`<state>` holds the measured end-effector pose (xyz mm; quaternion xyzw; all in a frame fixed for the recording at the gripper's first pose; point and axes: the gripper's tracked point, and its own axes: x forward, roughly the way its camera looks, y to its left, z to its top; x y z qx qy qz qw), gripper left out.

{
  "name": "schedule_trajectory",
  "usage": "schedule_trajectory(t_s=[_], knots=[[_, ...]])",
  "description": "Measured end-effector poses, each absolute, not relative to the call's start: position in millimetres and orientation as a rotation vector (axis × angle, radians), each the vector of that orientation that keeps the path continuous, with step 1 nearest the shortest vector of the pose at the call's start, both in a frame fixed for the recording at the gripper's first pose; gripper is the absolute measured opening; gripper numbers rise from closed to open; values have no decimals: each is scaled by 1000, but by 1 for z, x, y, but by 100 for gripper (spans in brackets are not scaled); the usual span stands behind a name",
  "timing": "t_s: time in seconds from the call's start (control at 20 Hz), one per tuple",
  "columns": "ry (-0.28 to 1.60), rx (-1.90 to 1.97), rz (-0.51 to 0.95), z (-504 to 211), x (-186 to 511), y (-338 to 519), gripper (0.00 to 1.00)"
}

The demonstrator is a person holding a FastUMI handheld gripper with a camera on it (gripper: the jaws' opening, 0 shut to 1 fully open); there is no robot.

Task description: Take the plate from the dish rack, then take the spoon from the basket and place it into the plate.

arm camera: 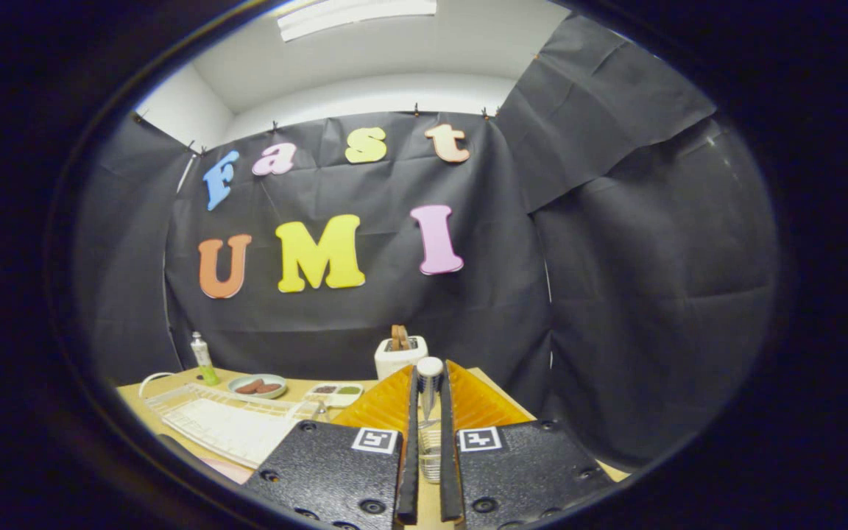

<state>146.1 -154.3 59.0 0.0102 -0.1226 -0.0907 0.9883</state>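
Metal spoon (429, 401) stands clamped between my gripper's (429, 412) two fingers, handle end up, long axis running along them and its pale tip poking just past. White dish rack (229, 421) lies on the table (140, 397) to the fingers' left. I cannot make out the plate, so I judge placement pending.

Bright ceiling light panel (356, 16) overhead, dim booth below, strong fisheye bending at edges, sharp focus.

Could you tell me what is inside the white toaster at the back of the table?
Brown toast slices stick up out of the white toaster; their lower parts are hidden inside. The gripper is shut on the spoon.
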Motion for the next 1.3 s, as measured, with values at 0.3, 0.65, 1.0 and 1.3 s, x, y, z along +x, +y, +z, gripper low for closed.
schedule_trajectory(t_s=[0.3, 0.65, 1.0, 1.3], knots=[[-256, -2, -19, 66, 93, -64, 17], [-213, -134, 80, 25, 63, 36, 17], [-42, -191, 191, -61, 87, 112, 18], [90, -217, 238, -109, 108, 136, 18]])
